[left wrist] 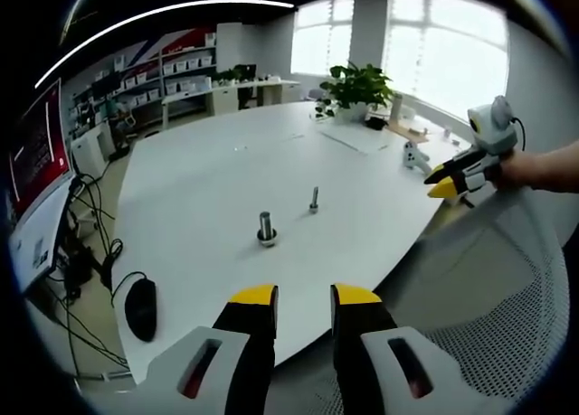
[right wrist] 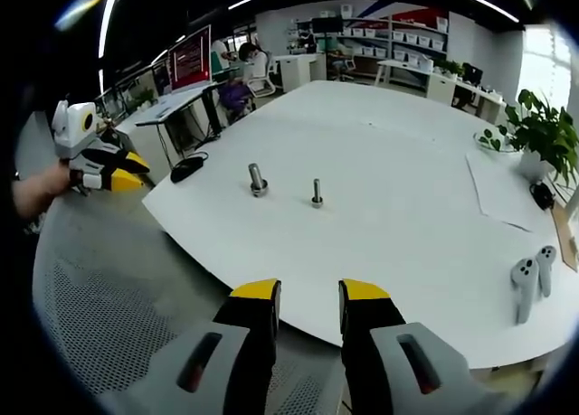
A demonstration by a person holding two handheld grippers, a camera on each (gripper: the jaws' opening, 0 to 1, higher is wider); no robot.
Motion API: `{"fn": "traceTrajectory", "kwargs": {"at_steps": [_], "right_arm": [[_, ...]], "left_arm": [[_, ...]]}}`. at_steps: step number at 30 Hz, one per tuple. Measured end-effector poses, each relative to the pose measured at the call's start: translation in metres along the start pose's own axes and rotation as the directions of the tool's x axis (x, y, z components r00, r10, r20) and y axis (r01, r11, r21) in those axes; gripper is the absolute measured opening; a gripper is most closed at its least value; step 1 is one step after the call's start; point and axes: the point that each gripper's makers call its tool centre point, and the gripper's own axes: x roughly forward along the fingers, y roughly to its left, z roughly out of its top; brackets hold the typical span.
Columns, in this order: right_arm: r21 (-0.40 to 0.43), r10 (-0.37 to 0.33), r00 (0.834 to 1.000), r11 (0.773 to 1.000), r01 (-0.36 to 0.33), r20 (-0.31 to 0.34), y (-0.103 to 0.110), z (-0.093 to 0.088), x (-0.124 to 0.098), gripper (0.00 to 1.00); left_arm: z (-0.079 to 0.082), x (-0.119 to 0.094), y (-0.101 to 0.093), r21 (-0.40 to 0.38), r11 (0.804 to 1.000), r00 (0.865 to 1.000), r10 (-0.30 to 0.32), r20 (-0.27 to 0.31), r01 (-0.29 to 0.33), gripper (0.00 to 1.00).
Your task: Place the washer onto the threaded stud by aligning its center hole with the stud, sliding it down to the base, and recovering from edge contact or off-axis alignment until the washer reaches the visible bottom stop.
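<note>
— Where's the washer?
— Around the foot of the larger threaded stud (left wrist: 266, 226), mid-tabletop (left wrist: 199, 189); a smaller bolt (left wrist: 314, 199) stands just beside it.
— And the claws?
— Left claw (left wrist: 303, 297) and right claw (right wrist: 308, 293) both hover off the near edge, jaws apart, empty.

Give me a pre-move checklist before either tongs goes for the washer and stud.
1. Left tongs open and empty: ok.
2. Right tongs open and empty: ok.
3. Both studs upright on the white table: ok, the larger stud and the smaller stud stand apart.
4. Washer located: cannot tell; a ring shape sits at the larger stud's base, too small to confirm.
5. Tongs near the studs: not ok, both are back off the table edge.
6. Computer mouse clear of the studs: ok.
</note>
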Motion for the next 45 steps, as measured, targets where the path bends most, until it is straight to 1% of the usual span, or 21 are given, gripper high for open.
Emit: {"fn": "traceTrajectory", "kwargs": {"at_steps": [3,7,17,21,28,30,32,34,37,41,45], "right_arm": [[-0.017,0.000,1.000,1.000,0.000,-0.011,0.0001,-0.0020,0.0008,0.28],[-0.006,-0.002,1.000,1.000,0.002,-0.002,-0.0007,-0.0009,0.0002,0.28],[-0.005,-0.004,1.000,1.000,0.004,-0.005,-0.0013,-0.0011,0.0003,0.28],[0.006,-0.004,1.000,1.000,0.004,0.004,-0.0024,0.0004,0.0005,0.28],[0.000,-0.004,1.000,1.000,0.004,-0.002,-0.0015,-0.0011,0.0004,0.28],[0.026,-0.017,1.000,1.000,0.017,0.010,-0.0051,0.0009,-0.0009,0.28],[0.054,-0.013,1.000,0.998,0.012,0.014,-0.0059,0.0013,-0.0010,0.29],[0.043,-0.009,1.000,0.999,0.009,0.012,-0.0036,0.0010,-0.0006,0.29],[0.008,-0.005,1.000,1.000,0.005,-0.009,-0.0003,-0.0022,0.0015,0.29],[0.022,-0.010,1.000,1.000,0.010,-0.003,-0.0046,-0.0016,0.0008,0.29],[0.019,-0.008,1.000,1.000,0.008,-0.007,-0.0026,-0.0018,0.0007,0.28]], "left_arm": [[0.0015,0.0001,-0.0013,0.006,1.000,1.000,-0.002,0.005,0.002,0.21],[-0.0001,0.0001,-0.0010,0.009,1.000,1.000,0.000,-0.001,0.000,0.21],[-0.0004,0.0010,-0.0007,0.007,1.000,1.000,-0.004,-0.005,0.004,0.21],[-0.0028,0.0024,-0.0023,0.018,1.000,1.000,-0.009,-0.023,0.009,0.21],[-0.0027,0.0014,-0.0024,0.014,1.000,1.000,-0.010,-0.018,0.011,0.21],[-0.0024,0.0014,-0.0024,0.014,1.000,1.000,-0.010,-0.017,0.011,0.21],[-0.0022,0.0014,-0.0019,0.011,1.000,1.000,-0.009,-0.016,0.010,0.21],[-0.0021,0.0007,-0.0022,0.009,1.000,1.000,-0.010,-0.015,0.010,0.21],[-0.0038,0.0013,-0.0018,0.012,1.000,1.000,-0.011,-0.020,0.011,0.21],[-0.0021,0.0015,-0.0017,0.010,1.000,1.000,-0.009,-0.016,0.010,0.21],[-0.0037,0.0018,-0.0023,0.013,1.000,1.000,-0.014,-0.022,0.014,0.20]]}}
